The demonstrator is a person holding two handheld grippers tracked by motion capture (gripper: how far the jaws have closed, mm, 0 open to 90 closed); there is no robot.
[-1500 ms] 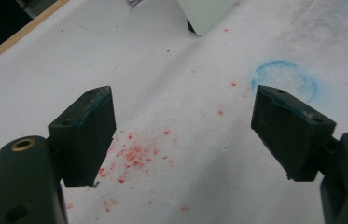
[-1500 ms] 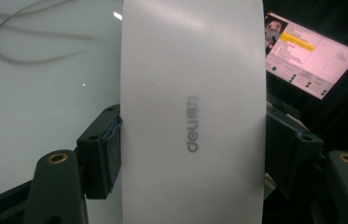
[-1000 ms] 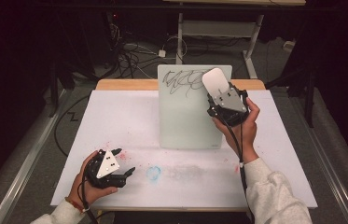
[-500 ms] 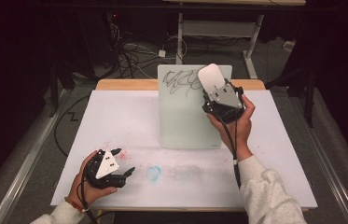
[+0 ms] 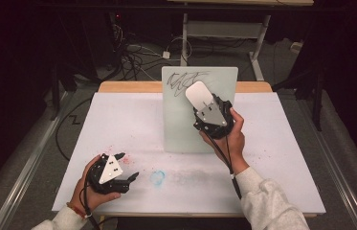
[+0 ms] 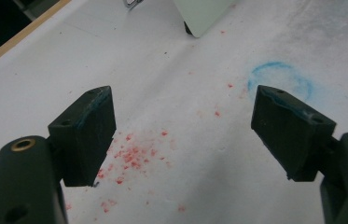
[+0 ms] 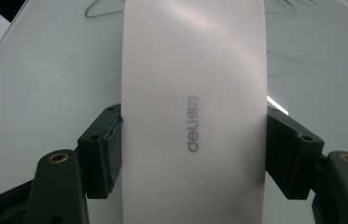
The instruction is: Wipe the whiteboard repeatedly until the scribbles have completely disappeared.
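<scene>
A pale green whiteboard (image 5: 183, 122) stands upright at the table's far middle, with black scribbles (image 5: 185, 79) along its top. My right gripper (image 5: 204, 106) is shut on a white eraser (image 5: 198, 94), held against the board just below and right of the scribbles. In the right gripper view the eraser (image 7: 193, 112) bears a grey "deli" logo and sits clamped between both jaws over the board (image 7: 45, 84). My left gripper (image 5: 127, 167) rests open near the table's front left; in its own view the left gripper (image 6: 183, 135) stands wide open over red specks (image 6: 132, 156).
The table is covered by a white sheet (image 5: 114, 120) with a blue ring mark (image 5: 157, 178) and faint red stains near the front. Cables (image 5: 133, 55) and a metal frame lie on the dark floor behind the table.
My right gripper with the eraser has moved left and up across the board, towards the scribbles. The left gripper has stayed still.
</scene>
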